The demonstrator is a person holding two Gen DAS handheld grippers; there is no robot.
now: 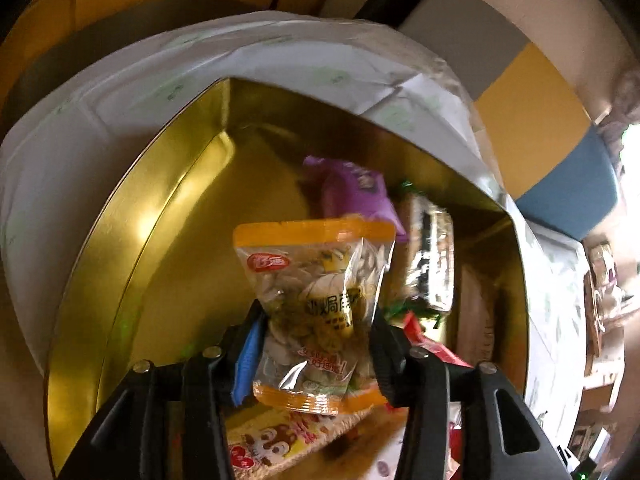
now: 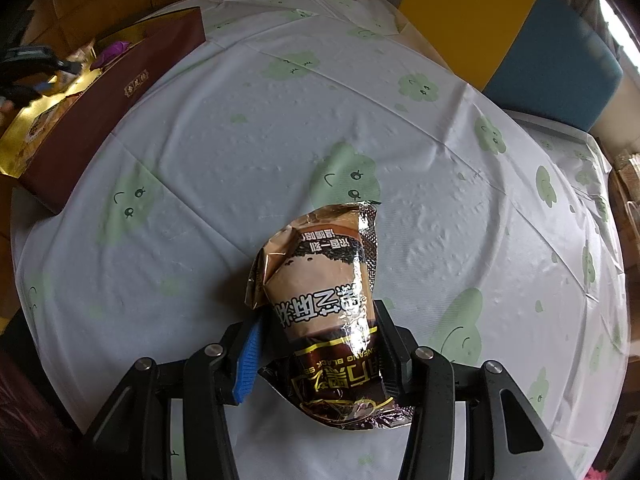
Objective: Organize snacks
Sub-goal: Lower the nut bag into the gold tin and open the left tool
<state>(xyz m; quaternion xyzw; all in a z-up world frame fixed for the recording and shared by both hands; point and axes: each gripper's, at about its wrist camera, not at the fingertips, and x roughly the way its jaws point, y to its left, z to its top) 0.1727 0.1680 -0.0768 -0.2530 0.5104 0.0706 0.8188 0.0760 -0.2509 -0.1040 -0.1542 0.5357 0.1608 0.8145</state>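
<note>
Flower-print tablecloth [image 2: 280, 128], right gripper [image 2: 316, 344] clamped on brown sesame packet [image 2: 320, 280]; left gripper [image 1: 316, 336] around seed packet [image 1: 316, 280] over gold tin [image 1: 160, 200], grip unclear.

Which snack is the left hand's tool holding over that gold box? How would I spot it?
Find the gold tin on the flowered tablecloth. Between the left tongs above its snack pile hangs a clear packet of pale seeds. Its orange bands at top and bottom set it apart from the purple packet behind.
</note>
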